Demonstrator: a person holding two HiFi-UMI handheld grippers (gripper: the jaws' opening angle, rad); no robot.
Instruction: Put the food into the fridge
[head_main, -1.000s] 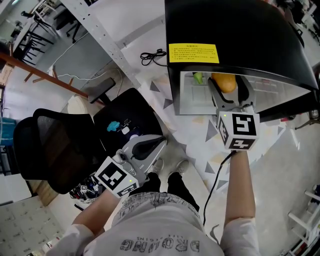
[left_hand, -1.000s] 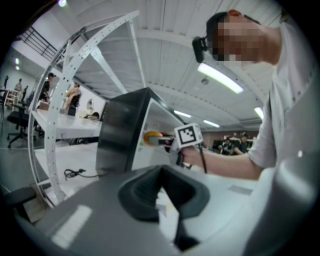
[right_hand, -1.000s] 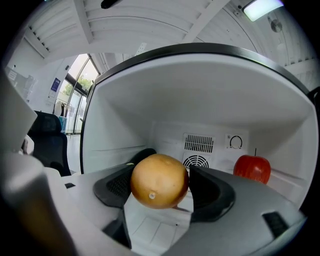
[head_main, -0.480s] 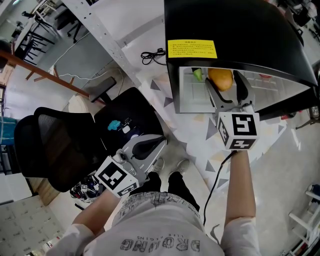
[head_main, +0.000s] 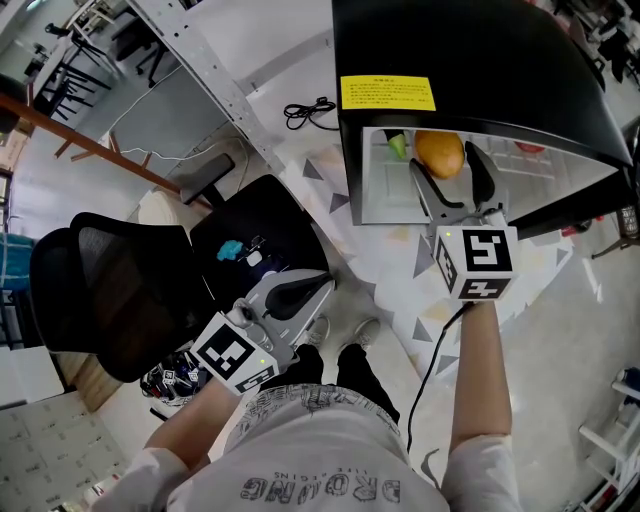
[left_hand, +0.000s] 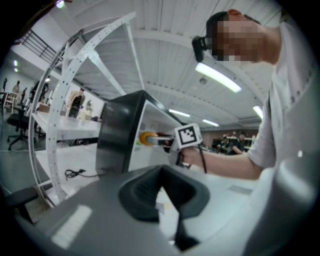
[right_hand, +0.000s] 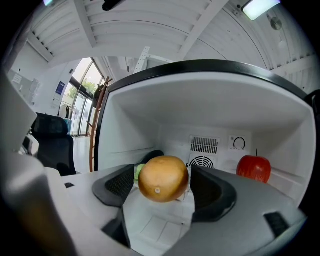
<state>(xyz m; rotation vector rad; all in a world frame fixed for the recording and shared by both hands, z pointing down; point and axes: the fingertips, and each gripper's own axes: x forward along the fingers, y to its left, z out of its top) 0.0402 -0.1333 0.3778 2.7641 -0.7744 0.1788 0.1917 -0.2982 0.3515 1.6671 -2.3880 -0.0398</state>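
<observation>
A small black fridge (head_main: 480, 60) stands open on the floor, white inside. A round orange-brown fruit (head_main: 440, 153) (right_hand: 163, 178) sits at its opening, between the spread jaws of my right gripper (head_main: 448, 178) (right_hand: 162, 187); a thin gap shows on each side of the fruit. A red apple (right_hand: 253, 167) stands at the back right of the fridge. Part of a green fruit (right_hand: 138, 171) shows behind the left jaw. My left gripper (head_main: 310, 285) (left_hand: 161, 192) hangs low by my legs, away from the fridge, jaws together and holding nothing.
A black office chair (head_main: 100, 290) stands to the left, with a dark bag (head_main: 250, 235) beside it. A perforated metal rack upright (head_main: 210, 75) runs diagonally behind. A black cable (head_main: 308, 110) lies coiled on the floor left of the fridge. A yellow label (head_main: 388, 93) is on the fridge top.
The right gripper's jaws have spread apart from the orange-brown fruit, which now sits free at the fridge opening. The left gripper has not moved.
</observation>
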